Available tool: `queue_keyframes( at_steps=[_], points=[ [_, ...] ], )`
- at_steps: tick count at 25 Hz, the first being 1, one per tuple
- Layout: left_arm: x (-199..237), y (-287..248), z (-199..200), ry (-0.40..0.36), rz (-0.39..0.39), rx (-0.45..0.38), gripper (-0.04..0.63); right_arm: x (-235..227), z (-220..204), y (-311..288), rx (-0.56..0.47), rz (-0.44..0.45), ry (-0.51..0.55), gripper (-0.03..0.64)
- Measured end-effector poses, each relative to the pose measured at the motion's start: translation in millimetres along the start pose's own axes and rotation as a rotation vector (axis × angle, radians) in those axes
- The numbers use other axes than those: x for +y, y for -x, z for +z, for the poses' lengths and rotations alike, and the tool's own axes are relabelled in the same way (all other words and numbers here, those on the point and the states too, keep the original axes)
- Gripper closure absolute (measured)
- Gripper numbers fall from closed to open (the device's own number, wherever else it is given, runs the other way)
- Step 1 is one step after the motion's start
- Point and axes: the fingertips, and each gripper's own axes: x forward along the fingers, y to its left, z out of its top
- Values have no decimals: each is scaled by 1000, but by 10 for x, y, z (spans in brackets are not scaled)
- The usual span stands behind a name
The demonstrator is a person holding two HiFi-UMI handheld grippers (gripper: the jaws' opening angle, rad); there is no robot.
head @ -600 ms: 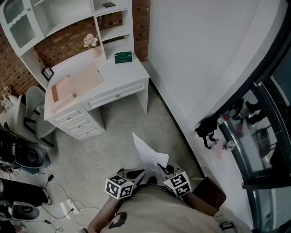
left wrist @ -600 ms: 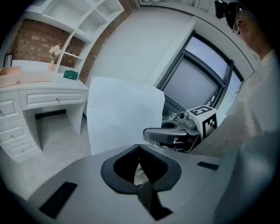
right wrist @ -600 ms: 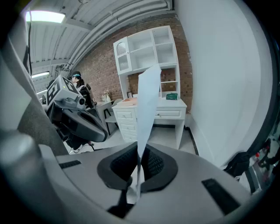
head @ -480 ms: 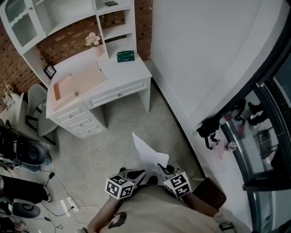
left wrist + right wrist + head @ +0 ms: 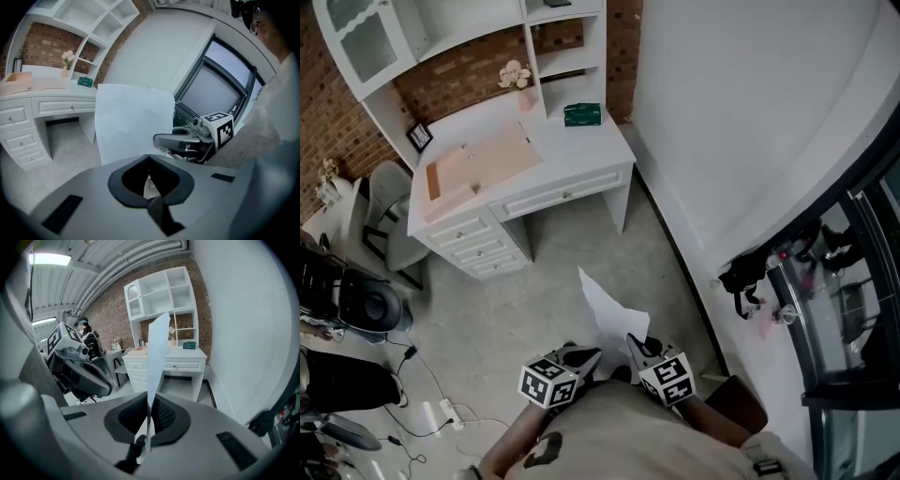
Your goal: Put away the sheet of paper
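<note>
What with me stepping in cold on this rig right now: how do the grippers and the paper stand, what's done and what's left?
Right gripper: jaws shut on the sheet of paper near its lower edge; the sheet sticks up and forward, off the floor.
Left gripper: jaws together, close beside the right one, apparently not on the sheet.
White desk: ahead across the floor, against the brick wall, not reached.
Done: the sheet is in hand.
Left: carry it to its storage spot, likely at the desk, and release it there.
</note>
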Motion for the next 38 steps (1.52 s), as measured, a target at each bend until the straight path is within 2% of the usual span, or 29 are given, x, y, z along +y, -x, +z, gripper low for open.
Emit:
queue_keyframes(
  at_steps=[13, 27, 38],
  points=[
    [670, 210, 499, 14, -36, -92, 578, 6, 605, -569, 26, -32, 84, 589],
    [1373, 782, 687, 47, 46, -183, 578, 419, 1104, -1283, 25, 42, 170, 589],
    [1765, 1209, 589, 115, 107, -257, 578, 840, 1272, -1704, 51, 120, 239, 589]
  ],
)
